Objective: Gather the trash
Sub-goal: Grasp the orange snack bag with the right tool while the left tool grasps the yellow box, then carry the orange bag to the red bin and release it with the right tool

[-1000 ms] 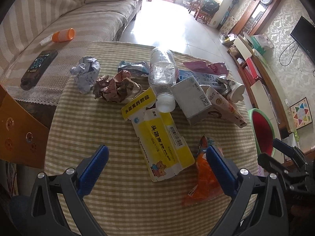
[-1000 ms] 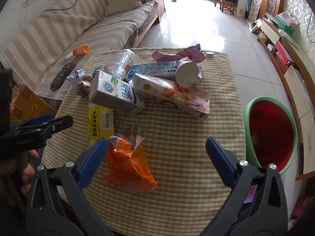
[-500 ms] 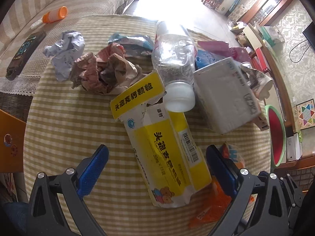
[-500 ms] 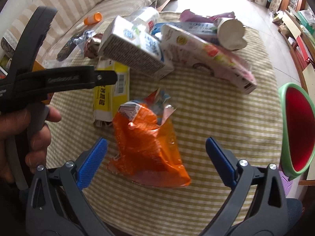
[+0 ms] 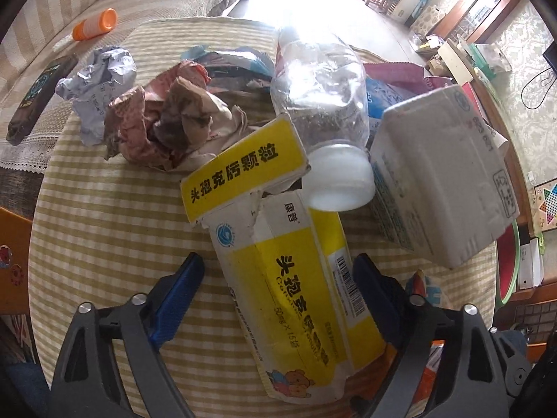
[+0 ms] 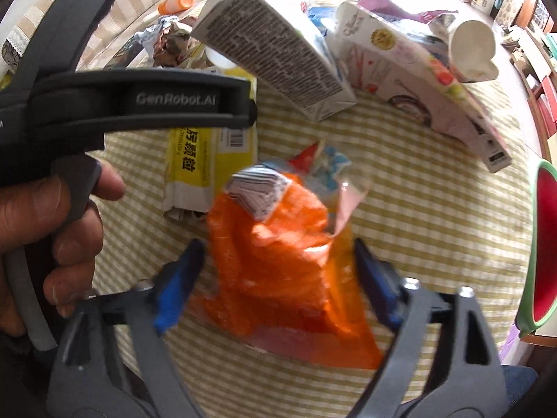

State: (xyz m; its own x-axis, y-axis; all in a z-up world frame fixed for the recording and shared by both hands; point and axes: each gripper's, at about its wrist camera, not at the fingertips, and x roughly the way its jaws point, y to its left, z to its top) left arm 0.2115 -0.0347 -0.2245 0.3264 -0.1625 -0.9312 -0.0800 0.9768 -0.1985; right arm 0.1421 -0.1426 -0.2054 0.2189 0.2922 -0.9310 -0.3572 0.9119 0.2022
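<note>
- Closing at this moment: both grippers, each over its own piece of trash, where a second ago both stood wide open and higher above the table (image 5: 104, 230). Judged: two pickups beginning at once.
- Yellow box (image 5: 296, 296): torn open at its far end, lying flat near the table's near edge. It sits between the jaws of the left gripper (image 5: 278, 278); the right pad is at or almost at the box's barcode side, the left pad apart from it. No grip yet.
- Orange bag (image 6: 278, 261): crumpled, lying just beside the yellow box toward the near edge. It sits between the jaws of the right gripper (image 6: 278, 264); pads near both sides, contact too blurred to tell.
- Other trash, mid-table: clear bottle (image 5: 320, 104), white carton (image 5: 442, 174), crumpled paper (image 5: 167, 122).
- Red bin (image 6: 543, 244): off the table's right edge, the likely destination.
</note>
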